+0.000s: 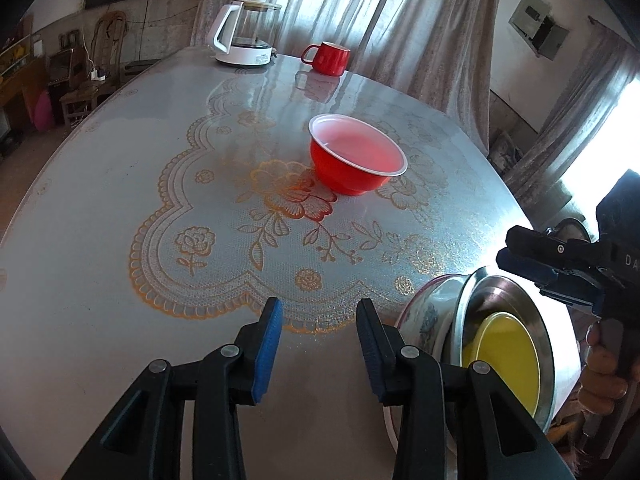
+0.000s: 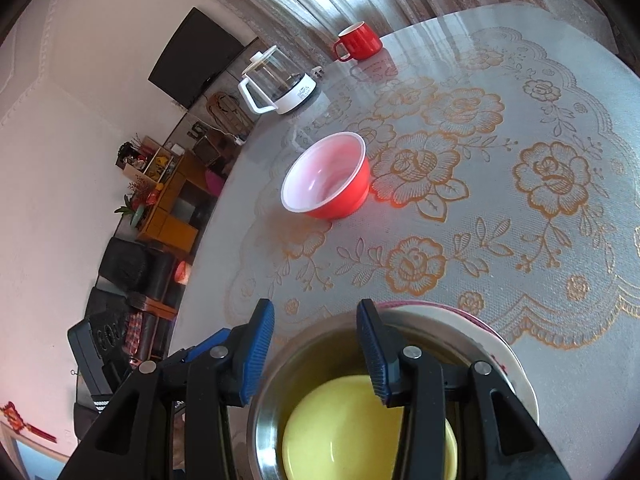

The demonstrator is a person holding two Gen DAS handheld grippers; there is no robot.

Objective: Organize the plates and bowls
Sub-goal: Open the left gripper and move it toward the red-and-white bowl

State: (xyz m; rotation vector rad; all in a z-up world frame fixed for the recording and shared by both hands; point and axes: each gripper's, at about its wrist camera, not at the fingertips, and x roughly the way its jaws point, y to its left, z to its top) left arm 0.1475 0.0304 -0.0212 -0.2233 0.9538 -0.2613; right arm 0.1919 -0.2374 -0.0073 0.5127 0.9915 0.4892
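The left tool (image 1: 319, 344) stands wide apart over bare counter (image 1: 100, 280) at the bottom of its frame, holding nothing. The right tool (image 2: 315, 354) is also spread wide, above a yellow bowl (image 2: 344, 436) nested in a steel bowl (image 2: 264, 420) on a flowered plate (image 2: 516, 376), at lower right. A red bowl (image 1: 352, 168) sits alone mid-frame; a red mug (image 1: 328, 58) and kettle (image 1: 244, 36) stand at the top.

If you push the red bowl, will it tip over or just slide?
Probably slide. The red bowl looks like thin, light plastic, and the table is shiny and smooth. Its foot is narrower than its rim, so a push up high might tip it. It appears empty.
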